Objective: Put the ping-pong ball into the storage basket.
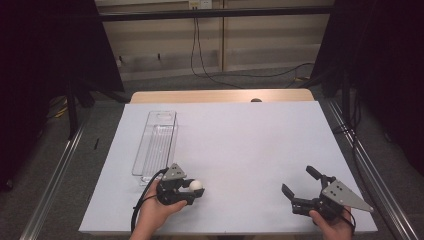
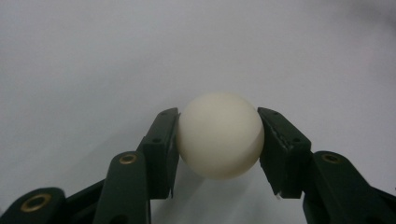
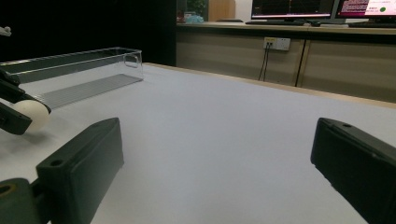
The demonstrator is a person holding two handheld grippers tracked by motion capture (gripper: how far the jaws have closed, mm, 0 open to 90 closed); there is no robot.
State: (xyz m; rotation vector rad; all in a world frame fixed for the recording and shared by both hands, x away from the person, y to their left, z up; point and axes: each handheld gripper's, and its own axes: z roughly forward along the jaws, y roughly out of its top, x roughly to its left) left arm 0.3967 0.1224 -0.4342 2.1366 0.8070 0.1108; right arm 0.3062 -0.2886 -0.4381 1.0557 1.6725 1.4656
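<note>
Ball [image 2: 219, 135] between left tool [image 2: 218, 140] jaws

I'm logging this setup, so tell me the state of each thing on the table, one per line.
Small white ball: clamped between the left gripper's pads, near the tray's near end.
Left gripper: shut on the ball.
Right gripper: open, holding nothing.
Long clear plastic tray: upright, open-topped, empty.

**Even overhead light on a white table, dark surroundings**

The table sheet [image 1: 250, 145] is lit evenly and softly from above, while black curtains at both sides are left nearly featureless. A faint shadow is cast beneath the ball [image 2: 220, 135]. Nearby jaws are rendered soft in the right gripper view; bright monitors [image 3: 322, 8] glare slightly.
</note>
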